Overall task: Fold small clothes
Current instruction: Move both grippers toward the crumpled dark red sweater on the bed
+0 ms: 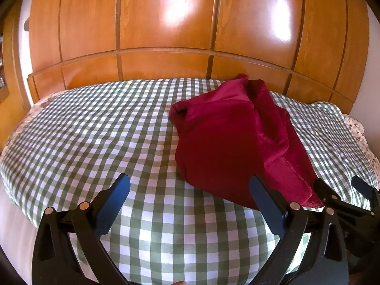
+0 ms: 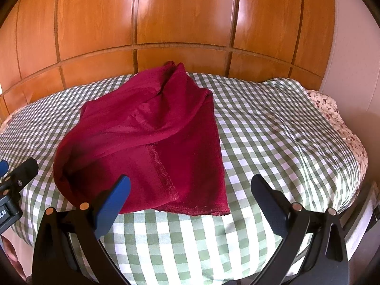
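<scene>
Both grippers' jaws gape over checked cloth [image 1: 95, 130] near crimson garment [image 2: 147, 142].

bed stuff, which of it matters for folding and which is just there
For the job:
- dark red garment, lying rumpled on the bed
- left gripper, open
- right gripper, open

Just there:
- green checked bedcover
- wooden headboard
- floral sheet at the bed's edge

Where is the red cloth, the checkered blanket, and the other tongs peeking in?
red cloth [image 2: 147, 142]: right wrist view, middle of the fabric.
checkered blanket [image 1: 95, 128]: left wrist view, bare left part.
right tongs [image 1: 342, 187]: left wrist view, between its tips at right edge.
</scene>
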Available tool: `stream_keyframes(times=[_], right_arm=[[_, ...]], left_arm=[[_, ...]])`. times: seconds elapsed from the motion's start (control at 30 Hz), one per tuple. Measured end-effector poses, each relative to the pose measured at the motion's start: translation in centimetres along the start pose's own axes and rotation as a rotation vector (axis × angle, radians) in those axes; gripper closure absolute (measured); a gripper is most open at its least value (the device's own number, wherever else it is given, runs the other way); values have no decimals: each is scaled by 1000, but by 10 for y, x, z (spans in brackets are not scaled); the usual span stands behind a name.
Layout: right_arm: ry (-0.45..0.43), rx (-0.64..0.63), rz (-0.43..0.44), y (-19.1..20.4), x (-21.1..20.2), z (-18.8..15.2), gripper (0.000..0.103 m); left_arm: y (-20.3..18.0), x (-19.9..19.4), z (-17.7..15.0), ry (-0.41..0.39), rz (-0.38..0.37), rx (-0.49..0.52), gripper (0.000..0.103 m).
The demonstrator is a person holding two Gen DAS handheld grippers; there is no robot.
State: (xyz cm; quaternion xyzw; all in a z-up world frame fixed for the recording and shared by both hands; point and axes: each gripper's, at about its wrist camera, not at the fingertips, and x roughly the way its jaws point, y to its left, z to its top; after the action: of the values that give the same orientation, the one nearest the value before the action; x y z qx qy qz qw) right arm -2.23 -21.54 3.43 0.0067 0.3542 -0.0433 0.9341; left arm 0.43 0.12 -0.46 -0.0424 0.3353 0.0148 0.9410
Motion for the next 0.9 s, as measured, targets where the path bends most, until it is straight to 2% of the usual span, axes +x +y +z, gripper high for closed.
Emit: stream_keyframes(times=[0.47,0.9], right_arm=[[23,15,1,-5,5,-5,2],[45,87,-40,-35,14,-1,2]], left_arm=[[2,3,-2,7,3,9,4],[-10,7,-3,14,9,51,4]])
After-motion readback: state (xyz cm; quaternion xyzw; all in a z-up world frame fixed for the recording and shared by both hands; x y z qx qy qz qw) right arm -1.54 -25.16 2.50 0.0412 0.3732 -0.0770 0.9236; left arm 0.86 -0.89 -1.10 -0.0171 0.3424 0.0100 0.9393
